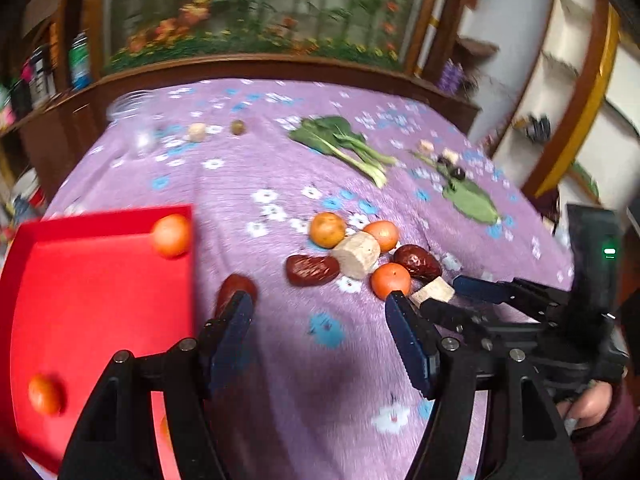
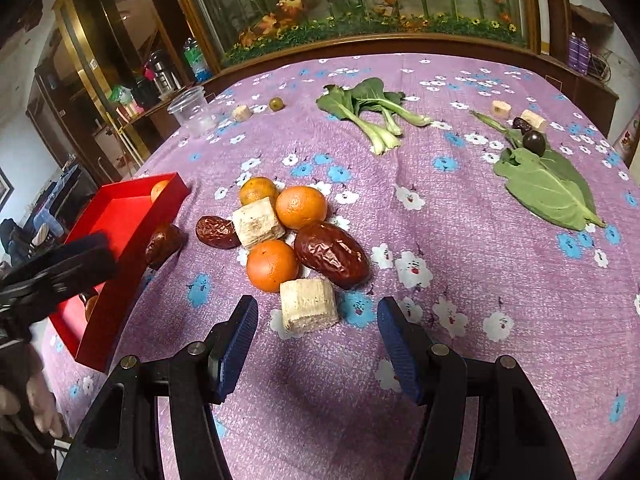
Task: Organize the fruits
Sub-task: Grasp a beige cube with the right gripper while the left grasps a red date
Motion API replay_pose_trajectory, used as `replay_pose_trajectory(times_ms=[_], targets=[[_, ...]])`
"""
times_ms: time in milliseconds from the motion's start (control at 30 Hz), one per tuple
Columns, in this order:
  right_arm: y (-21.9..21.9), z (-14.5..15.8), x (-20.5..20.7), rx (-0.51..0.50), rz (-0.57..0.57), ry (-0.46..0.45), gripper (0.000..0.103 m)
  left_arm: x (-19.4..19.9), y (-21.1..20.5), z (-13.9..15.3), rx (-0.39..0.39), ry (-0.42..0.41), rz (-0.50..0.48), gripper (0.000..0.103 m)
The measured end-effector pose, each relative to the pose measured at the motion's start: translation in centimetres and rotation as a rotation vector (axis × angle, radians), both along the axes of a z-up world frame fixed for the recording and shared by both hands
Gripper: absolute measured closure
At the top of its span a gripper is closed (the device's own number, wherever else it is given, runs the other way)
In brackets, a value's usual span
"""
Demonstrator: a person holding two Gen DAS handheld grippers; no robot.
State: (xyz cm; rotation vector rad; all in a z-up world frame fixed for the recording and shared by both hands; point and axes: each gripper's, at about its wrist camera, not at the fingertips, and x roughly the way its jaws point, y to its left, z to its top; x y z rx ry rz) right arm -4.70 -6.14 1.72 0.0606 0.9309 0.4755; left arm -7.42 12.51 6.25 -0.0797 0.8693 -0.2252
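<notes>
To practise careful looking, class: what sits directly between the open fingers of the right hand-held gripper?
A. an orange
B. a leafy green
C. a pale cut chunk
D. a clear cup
C: the pale cut chunk lies on the cloth just ahead of the right hand-held gripper, between its spread fingers.

Home, living/dining room. Counter has a purple flowered cloth (image 2: 460, 240) over it. Behind it: wood-framed glass panel (image 2: 360, 0) with painted bamboo and orange flowers. Left side: glass-door cabinet (image 2: 88, 80) plus a ledge with a thermos (image 2: 162, 70), water bottle (image 2: 195, 60) and small household clutter. White built-in shelves (image 1: 576, 60) on the right in the left wrist view.
</notes>
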Motion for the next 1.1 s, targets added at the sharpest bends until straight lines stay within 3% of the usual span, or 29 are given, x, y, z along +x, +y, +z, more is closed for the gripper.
replay_pose_trajectory(times_ms=[233, 367, 533, 600, 667, 867, 1000, 1067, 1100], targets=[[1.1, -0.5, 0.5, -0.027, 0.028, -0.001, 0.036, 4.2, -2.6, -2.5, 0.111, 0.057, -0.116, 0.036], [1.4, -0.7, 0.8, -0.044, 0.037, -0.003, 0.037, 5.7, -3.0, -3.3, 0.157, 0.071, -0.142, 0.045], [1.9, -0.7, 0.9, -0.078, 0.044, -0.027, 0.050, 5.7, -3.3, -3.3, 0.145, 0.079, -0.182, 0.060], [2.0, -0.7, 0.9, -0.072, 0.050, -0.027, 0.064, 5.7, -3.7, -3.5, 0.143, 0.084, -0.191, 0.059], [2.0, -0.7, 0.8, -0.075, 0.053, -0.028, 0.065, 5.9, -3.9, -3.8, 0.135, 0.088, -0.195, 0.059], [1.8, -0.7, 0.8, -0.059, 0.050, -0.017, 0.065, 6.3, -3.5, -4.1, 0.136, 0.090, -0.168, 0.040], [2.1, -0.6, 0.7, -0.068, 0.050, -0.025, 0.064, 6.2, -3.8, -4.2, 0.155, 0.079, -0.158, 0.039], [2.1, -0.6, 0.6, -0.067, 0.052, -0.027, 0.065, 6.1, -3.8, -4.2, 0.143, 0.088, -0.157, 0.046], [2.1, -0.6, 0.6, -0.068, 0.053, -0.026, 0.066, 6.2, -3.7, -4.2, 0.106, 0.107, -0.169, 0.061]])
